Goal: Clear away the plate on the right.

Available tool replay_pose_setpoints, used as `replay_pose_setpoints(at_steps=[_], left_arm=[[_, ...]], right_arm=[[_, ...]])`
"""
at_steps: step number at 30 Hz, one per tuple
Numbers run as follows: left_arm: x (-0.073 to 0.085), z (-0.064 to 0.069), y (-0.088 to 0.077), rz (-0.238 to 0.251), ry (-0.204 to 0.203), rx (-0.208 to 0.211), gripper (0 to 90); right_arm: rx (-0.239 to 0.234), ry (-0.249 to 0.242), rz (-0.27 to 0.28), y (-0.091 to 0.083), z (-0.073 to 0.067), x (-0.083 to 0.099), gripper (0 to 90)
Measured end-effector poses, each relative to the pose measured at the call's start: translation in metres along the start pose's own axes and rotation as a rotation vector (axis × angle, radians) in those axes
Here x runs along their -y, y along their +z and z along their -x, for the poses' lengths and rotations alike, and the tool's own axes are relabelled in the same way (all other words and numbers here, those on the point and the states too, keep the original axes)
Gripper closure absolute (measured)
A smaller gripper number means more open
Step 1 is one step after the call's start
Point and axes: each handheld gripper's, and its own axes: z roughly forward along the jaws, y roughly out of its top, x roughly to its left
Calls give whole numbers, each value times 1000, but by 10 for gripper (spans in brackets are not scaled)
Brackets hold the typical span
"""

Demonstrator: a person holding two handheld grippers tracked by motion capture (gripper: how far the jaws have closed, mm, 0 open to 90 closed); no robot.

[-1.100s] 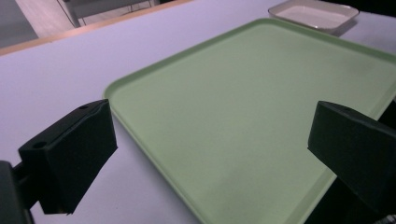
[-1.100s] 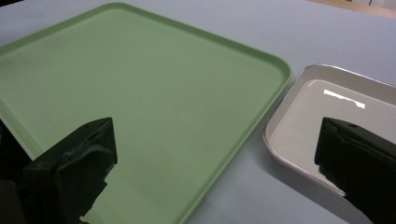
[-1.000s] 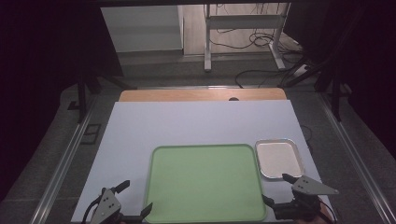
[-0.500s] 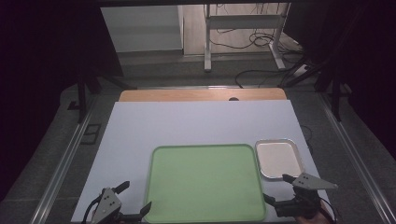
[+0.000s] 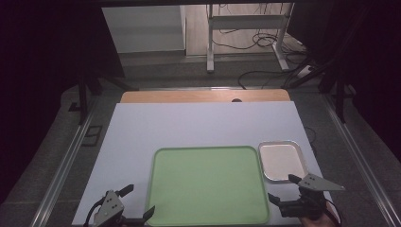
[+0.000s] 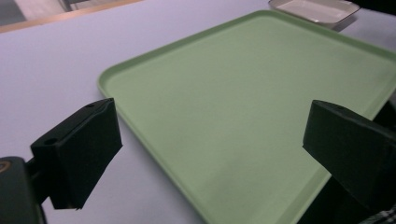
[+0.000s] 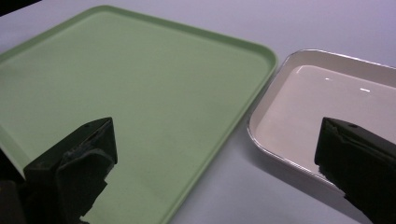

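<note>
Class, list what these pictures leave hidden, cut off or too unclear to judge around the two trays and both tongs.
- Green tray: near edge cut off by the high view's bottom border.
- Left tongs: the hand holding them is cut off by that same border.
- Right tongs: hand mostly cut off there too.
- Metal tray: far side cut off by the right gripper view's edge; one jaw covers its near corner.

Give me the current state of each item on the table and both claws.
Green tray: flat on the table, nothing on it.
Small metal tray: flat beside the green tray's right edge, nothing in it.
Left claw: open, holding nothing.
Right claw: open, holding nothing.
</note>
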Motion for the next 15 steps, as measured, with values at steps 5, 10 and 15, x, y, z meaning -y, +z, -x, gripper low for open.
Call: replay_pose_setpoints(at_steps=[5,10,15], left_arm=[[0,-1,0,18,-10,26,24],[0,-2,1,15,-10,40,18],[0,-2,1,21,-15,47,15]], right_arm=[[25,8,-3,1,4,-1,0],[39,21,-19,4,9,-2,0],[61,10,-26,7,16,-4,0]])
